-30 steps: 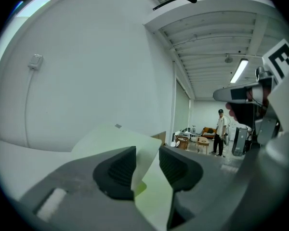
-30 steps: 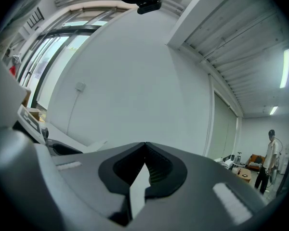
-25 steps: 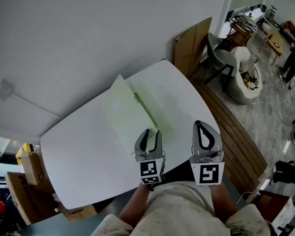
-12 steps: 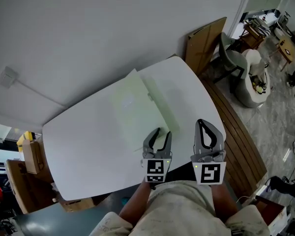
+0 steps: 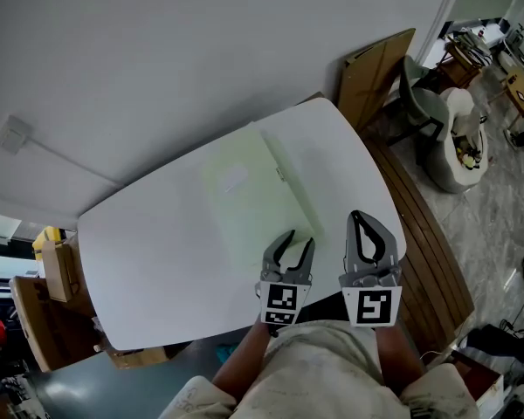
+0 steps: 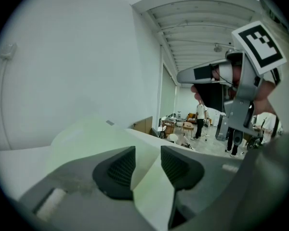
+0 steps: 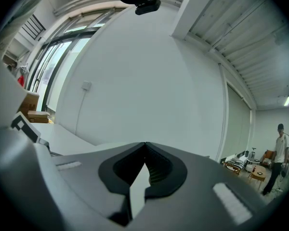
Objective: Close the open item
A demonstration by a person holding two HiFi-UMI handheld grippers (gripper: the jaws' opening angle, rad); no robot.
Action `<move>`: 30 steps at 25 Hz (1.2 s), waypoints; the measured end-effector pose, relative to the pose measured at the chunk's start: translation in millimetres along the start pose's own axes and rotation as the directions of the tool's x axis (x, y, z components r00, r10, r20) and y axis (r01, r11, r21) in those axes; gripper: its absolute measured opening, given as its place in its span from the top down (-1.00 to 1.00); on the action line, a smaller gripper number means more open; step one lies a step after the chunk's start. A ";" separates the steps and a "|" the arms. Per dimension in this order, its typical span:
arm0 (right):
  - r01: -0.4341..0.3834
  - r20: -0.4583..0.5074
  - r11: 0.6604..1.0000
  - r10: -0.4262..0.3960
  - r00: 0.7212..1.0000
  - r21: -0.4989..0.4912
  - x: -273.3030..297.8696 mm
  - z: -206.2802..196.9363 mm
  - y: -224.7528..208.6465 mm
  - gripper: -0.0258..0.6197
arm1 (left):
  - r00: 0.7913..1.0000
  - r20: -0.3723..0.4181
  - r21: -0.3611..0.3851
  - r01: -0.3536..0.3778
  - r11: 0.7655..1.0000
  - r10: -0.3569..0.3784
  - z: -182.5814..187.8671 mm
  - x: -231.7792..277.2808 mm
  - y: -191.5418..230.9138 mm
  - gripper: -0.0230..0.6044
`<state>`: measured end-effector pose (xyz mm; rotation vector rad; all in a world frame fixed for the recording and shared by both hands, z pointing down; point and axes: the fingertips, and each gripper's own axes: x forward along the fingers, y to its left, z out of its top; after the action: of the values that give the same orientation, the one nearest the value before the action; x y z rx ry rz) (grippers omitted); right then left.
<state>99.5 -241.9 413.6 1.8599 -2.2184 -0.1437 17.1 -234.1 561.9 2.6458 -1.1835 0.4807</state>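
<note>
Over white table [image 5: 148, 251], left gripper [image 5: 297, 239] tilts down at green folder [image 5: 244, 199], jaws just opening, empty; right gripper [image 5: 360, 217] level, jaws closed.

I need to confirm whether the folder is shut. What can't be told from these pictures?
- Head view: the pale green folder is washed out against the white table, so whether its cover lies fully flat is unclear.
- Head view: the label on the cover is too small to read.
- Right gripper view: no folder shows. The shut right gripper fills the lower frame with its own body.

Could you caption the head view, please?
Open left claw at near edge of pale green folder on white table.
</note>
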 end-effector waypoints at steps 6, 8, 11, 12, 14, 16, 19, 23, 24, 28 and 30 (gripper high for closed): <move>-0.024 0.001 1.000 0.024 1.000 -0.004 14.4 -3.4 -2.3 0.92 | 0.999 -0.017 -0.122 -0.029 0.992 0.027 -12.5 11.1 11.9 0.39; -0.028 -0.007 1.000 0.028 1.000 -0.002 18.5 -5.6 -4.3 0.92 | 0.999 -0.022 -0.143 -0.050 0.988 0.047 -14.5 14.2 16.4 0.39; -0.037 -0.016 0.999 0.038 0.999 0.006 25.0 -10.1 -4.8 0.92 | 0.996 -0.033 -0.192 -0.087 0.978 0.082 -19.8 18.0 24.8 0.39; -0.044 -0.017 0.999 0.044 0.999 0.004 27.4 -11.2 -4.6 0.92 | 0.995 -0.040 -0.208 -0.101 0.973 0.095 -22.5 19.1 28.0 0.39; -0.058 -0.016 0.998 0.058 0.998 0.006 33.0 -12.2 -3.2 0.92 | 0.991 -0.053 -0.224 -0.132 0.966 0.123 -25.6 20.2 35.8 0.39; -0.074 -0.028 0.997 0.075 0.997 0.007 38.6 -14.6 0.0 0.92 | 0.988 -0.061 -0.232 -0.152 0.961 0.141 -25.1 21.0 43.3 0.39; -0.101 -0.028 0.995 0.101 0.995 0.003 46.6 -15.2 5.4 0.92 | 0.985 -0.066 -0.220 -0.170 0.960 0.160 -26.5 24.3 51.2 0.39; -0.131 -0.048 0.991 0.131 0.990 0.001 56.6 -21.4 6.5 0.92 | 0.980 -0.095 -0.229 -0.191 0.955 0.173 -32.2 32.1 54.3 0.39; -0.137 -0.051 0.991 0.136 0.989 0.001 58.7 -22.6 6.1 0.92 | 0.979 -0.104 -0.236 -0.194 0.952 0.174 -34.5 33.8 54.2 0.39; -0.156 -0.058 0.988 0.156 0.986 -0.010 65.5 -25.7 6.1 0.92 | 0.975 -0.134 -0.236 -0.207 0.949 0.179 -41.4 37.5 55.0 0.39; -0.163 -0.058 0.987 0.163 0.985 0.000 67.6 -27.7 4.3 0.92 | 0.972 -0.147 -0.210 -0.214 0.954 0.186 -41.6 40.5 53.2 0.39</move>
<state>91.4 -305.2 449.6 1.6487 -2.3159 -0.0644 -6.3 -283.8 618.4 2.2838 -1.3853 0.5056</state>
